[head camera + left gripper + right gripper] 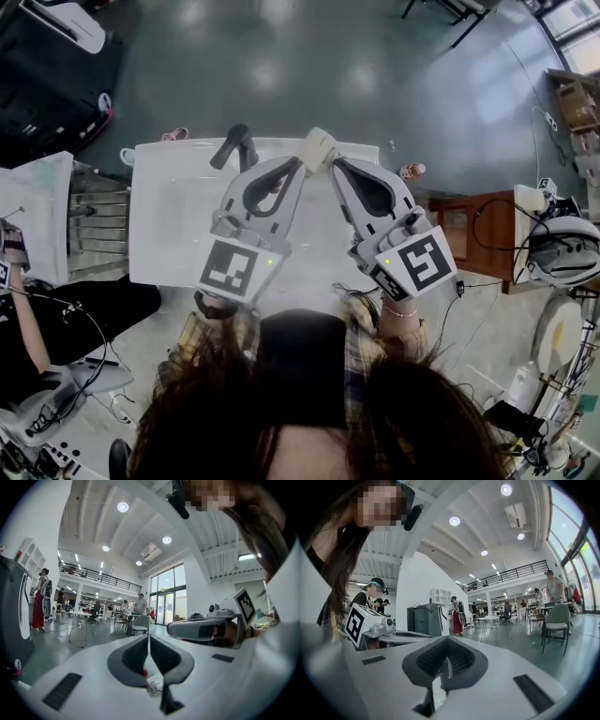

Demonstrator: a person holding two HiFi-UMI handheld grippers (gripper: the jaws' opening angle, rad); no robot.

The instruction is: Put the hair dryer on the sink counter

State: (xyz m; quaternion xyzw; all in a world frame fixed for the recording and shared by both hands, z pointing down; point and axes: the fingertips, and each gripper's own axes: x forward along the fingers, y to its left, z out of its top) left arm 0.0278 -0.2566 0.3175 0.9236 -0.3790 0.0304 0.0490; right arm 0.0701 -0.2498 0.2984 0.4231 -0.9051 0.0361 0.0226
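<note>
Below me the white tabletop (169, 216) carries a dark hair dryer (234, 147) at its far edge, with a cream object (319, 147) lying near it.

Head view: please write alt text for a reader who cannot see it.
Seen from above, the left gripper and the right gripper, both shut and empty, angle toward each other over a white counter. A dark hair dryer lies near its far edge.

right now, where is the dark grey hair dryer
In the head view, the dark grey hair dryer lies at the far edge of the white sink counter, just left of the left gripper and a cream rounded object.
</note>
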